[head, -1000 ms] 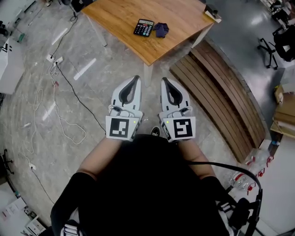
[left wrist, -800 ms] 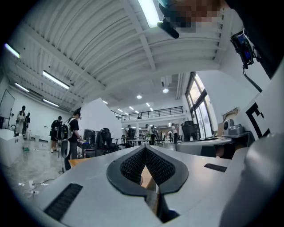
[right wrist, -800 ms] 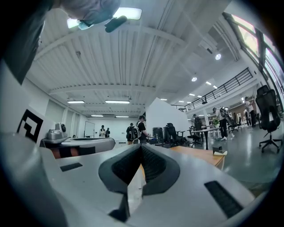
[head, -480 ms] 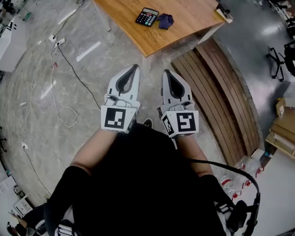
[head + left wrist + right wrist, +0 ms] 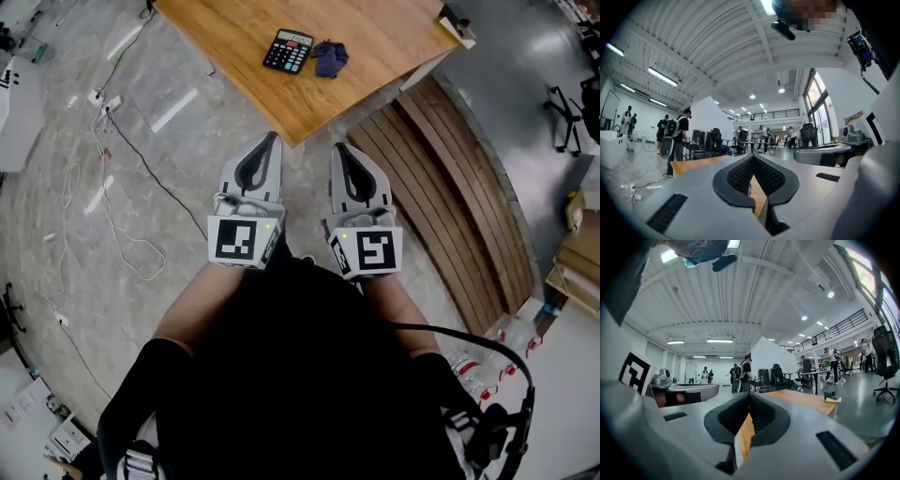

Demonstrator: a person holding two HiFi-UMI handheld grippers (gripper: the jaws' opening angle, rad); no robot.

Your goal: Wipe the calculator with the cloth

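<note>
Fingers of the left gripper (image 5: 271,141) are closed together with nothing between them, and those of the right gripper (image 5: 339,150) are the same. Both grippers are side by side at the centre of the head view, their tips near the closest corner of the wooden table (image 5: 375,56). At the top of the frame the calculator (image 5: 287,51) lies on the table, with the dark blue cloth (image 5: 328,58) just to its right.

**Reporter:** What does the wooden table (image 5: 384,56) carry?
**Photographer:** A black calculator (image 5: 287,51), with a crumpled dark-blue cloth (image 5: 328,58) just beside it.
**Reporter:** And the marbled floor (image 5: 37,281)?
**Photographer:** Loose cables (image 5: 103,131) at left, and brown wooden slats (image 5: 450,187) by the table's corner.
</note>
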